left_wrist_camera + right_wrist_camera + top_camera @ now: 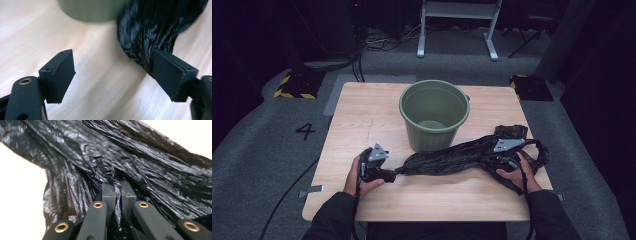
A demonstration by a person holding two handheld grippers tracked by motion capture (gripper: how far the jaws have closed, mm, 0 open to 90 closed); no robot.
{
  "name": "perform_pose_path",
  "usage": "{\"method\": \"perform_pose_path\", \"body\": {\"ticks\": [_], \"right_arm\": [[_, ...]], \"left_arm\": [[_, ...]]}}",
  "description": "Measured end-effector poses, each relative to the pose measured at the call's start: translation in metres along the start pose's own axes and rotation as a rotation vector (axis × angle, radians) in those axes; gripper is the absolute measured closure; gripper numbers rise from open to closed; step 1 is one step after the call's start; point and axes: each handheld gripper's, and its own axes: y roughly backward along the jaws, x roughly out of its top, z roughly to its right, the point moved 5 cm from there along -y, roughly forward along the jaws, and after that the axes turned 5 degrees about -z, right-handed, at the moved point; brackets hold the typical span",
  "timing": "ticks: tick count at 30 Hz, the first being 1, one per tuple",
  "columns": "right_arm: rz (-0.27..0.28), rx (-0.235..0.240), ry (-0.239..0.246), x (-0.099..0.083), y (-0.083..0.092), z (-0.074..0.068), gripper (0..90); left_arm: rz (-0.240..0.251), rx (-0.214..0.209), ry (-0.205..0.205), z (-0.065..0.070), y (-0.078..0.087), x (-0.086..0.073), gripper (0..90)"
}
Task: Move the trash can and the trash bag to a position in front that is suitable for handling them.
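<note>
A crumpled black plastic bag (447, 159) lies stretched across the wooden table (362, 110), in front of an upright green bucket (434, 114). My left gripper (388, 174) sits at the bag's narrow left end. In the left gripper view its jaws (112, 67) stand wide apart over bare wood. The bag's tip (155, 25) rests against the inner edge of the right-hand jaw, and the bucket's base (92, 10) is just beyond. My right gripper (497, 159) is at the bag's wider right part. There the gripper (115, 186) is shut, with a fold of the bag (100, 152) pinched between its pads.
The bucket stands at the table's middle back, close behind the bag. Bare wood lies to the left and along the front edge. Beyond the table are a white frame's legs (489, 47), yellow-and-black striped bases (294, 87) and cables on the grey floor.
</note>
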Motion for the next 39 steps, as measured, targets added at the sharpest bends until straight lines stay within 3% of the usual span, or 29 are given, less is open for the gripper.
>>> {"method": "perform_pose_path", "body": {"ticks": [1, 2, 4, 5, 6, 8, 9, 10, 11, 12, 13, 14, 16, 21, 23, 29, 33, 39], "right_arm": [[0.004, -0.005, -0.004, 0.0, 0.0, 0.001, 86.2], [0.008, -0.006, -0.001, -0.001, 0.0, 0.002, 86.2], [0.009, -0.015, -0.004, -0.001, 0.0, 0.003, 86.6], [0.005, -0.041, -0.01, -0.001, 0.001, 0.005, 86.8], [0.005, -0.041, -0.01, -0.001, 0.001, 0.005, 86.8], [-0.003, -0.069, -0.027, -0.003, 0.003, 0.009, 87.2], [0.001, -0.071, -0.037, -0.003, 0.004, 0.011, 87.3], [0.004, -0.075, -0.047, -0.004, 0.005, 0.013, 87.4], [0.01, -0.074, -0.056, -0.005, 0.005, 0.015, 87.4], [0.013, -0.072, -0.064, -0.006, 0.006, 0.016, 87.4], [0.014, -0.073, -0.071, -0.007, 0.006, 0.017, 87.4], [0.014, -0.073, -0.071, -0.007, 0.006, 0.017, 87.4], [0.016, -0.084, -0.077, -0.008, 0.007, 0.02, 87.7], [0.056, -0.093, -0.088, -0.008, 0.013, 0.023, 88.4], [0.082, -0.096, -0.084, -0.007, 0.015, 0.023, 88.7], [0.161, -0.101, -0.034, -0.001, 0.024, 0.018, 89.2], [0.209, -0.113, -0.017, 0.002, 0.031, 0.016, 89.2], [0.288, -0.117, 0.01, 0.008, 0.041, 0.012, 89.3]], "left_arm": [[0.071, -0.002, 0.059, -0.004, 0.01, 0.006, 21.2], [0.099, 0.027, 0.068, -0.006, 0.015, 0.01, 20.2], [0.122, 0.044, 0.06, -0.005, 0.018, 0.013, 20.5], [0.118, 0.036, 0.015, 0.0, 0.022, 0.015, 20.1], [0.118, 0.036, 0.015, 0.0, 0.022, 0.015, 18.2], [0.085, 0.037, -0.021, 0.003, 0.02, 0.012, 17.2], [0.034, 0.047, -0.035, 0.002, 0.016, 0.006, 17.2], [0.034, 0.047, -0.035, 0.002, 0.016, 0.006, 17.0], [-0.009, 0.034, -0.038, 0.0, 0.012, -0.001, 16.9], [-0.009, 0.034, -0.038, 0.0, 0.012, -0.001, 16.9], [-0.068, 0.044, -0.061, -0.001, 0.007, -0.009, 16.9], [-0.068, 0.044, -0.061, -0.001, 0.007, -0.009, 16.8], [-0.116, 0.035, -0.063, -0.003, 0.002, -0.019, 17.2], [-0.155, 0.045, -0.074, -0.005, -0.002, -0.028, 17.0], [-0.163, 0.038, -0.057, -0.008, -0.004, -0.03, 17.3], [-0.187, 0.033, -0.026, -0.016, -0.012, -0.036, 16.8], [-0.164, 0.036, 0.002, -0.022, -0.014, -0.037, 15.1], [-0.165, 0.061, 0.007, -0.026, -0.017, -0.035, 11.9]]}}
